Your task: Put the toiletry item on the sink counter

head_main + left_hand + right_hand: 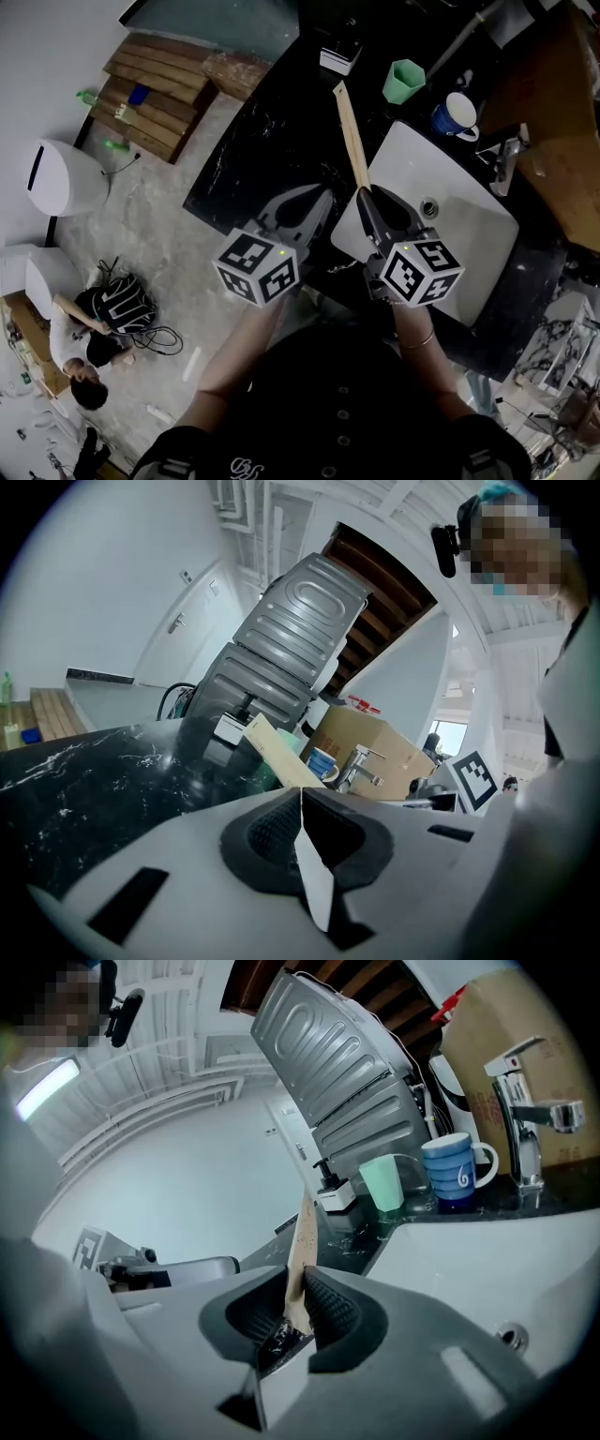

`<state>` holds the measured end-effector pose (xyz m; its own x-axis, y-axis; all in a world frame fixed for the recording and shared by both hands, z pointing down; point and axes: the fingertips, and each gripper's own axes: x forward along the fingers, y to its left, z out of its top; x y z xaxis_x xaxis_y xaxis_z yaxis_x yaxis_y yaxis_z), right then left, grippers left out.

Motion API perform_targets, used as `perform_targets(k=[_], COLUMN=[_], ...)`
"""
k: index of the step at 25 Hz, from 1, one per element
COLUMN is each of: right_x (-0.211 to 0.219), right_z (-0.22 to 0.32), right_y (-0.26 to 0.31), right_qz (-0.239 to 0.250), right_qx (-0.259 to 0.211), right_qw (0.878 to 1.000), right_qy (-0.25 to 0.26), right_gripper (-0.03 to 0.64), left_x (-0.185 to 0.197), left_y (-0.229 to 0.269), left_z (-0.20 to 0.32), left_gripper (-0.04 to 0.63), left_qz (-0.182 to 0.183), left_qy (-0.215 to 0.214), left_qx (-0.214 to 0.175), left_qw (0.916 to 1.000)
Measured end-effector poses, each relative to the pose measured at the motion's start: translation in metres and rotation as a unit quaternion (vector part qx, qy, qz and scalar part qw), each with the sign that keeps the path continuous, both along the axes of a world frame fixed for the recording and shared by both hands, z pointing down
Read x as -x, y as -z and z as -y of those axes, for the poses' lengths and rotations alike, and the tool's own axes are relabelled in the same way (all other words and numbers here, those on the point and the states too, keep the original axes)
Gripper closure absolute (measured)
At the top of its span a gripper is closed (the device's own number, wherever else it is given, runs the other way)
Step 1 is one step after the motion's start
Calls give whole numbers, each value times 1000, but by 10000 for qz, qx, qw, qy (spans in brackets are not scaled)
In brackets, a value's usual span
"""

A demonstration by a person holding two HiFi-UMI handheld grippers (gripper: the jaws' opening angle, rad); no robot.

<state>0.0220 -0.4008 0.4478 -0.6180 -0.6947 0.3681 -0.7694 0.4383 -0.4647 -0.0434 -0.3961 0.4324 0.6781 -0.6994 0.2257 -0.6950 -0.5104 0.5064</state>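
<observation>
Above sink [469, 234], right gripper [364, 190] clamping tan box [350, 131], lower end hidden

The right claw [298, 1285] pinches a slim tan box [303, 1230] — green cup [382, 1183] and blue mug [452, 1172] stand beyond.

A dusty, pale concrete floor [178, 234] runs beside a black marble counter [253, 141]. A wooden pallet [155, 94] lies on the floor next to a white wall [47, 56]. A white rounded container [61, 178] stands nearby, and a person [80, 352] sits among cables. Farther off, a ribbed grey metal panel [291, 630] tilts under dark wooden slats [384, 574]. Daylight shows through a window [452, 738], and a strip lamp [42, 1091] glows overhead.
</observation>
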Motion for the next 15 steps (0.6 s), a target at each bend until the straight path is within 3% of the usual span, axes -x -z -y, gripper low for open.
perform_targets(k=[15], right_x=[-1], right_z=[10], right_y=[-28], right_qz=[195], right_qx=[437], right_qw=[9988], right_qy=[29], right_gripper=[558], left_x=[-3], left_y=[-12], left_z=[8], left_gripper=[581], left_qz=[-54], left_qy=[85], left_qx=[179], left_qw=[9998])
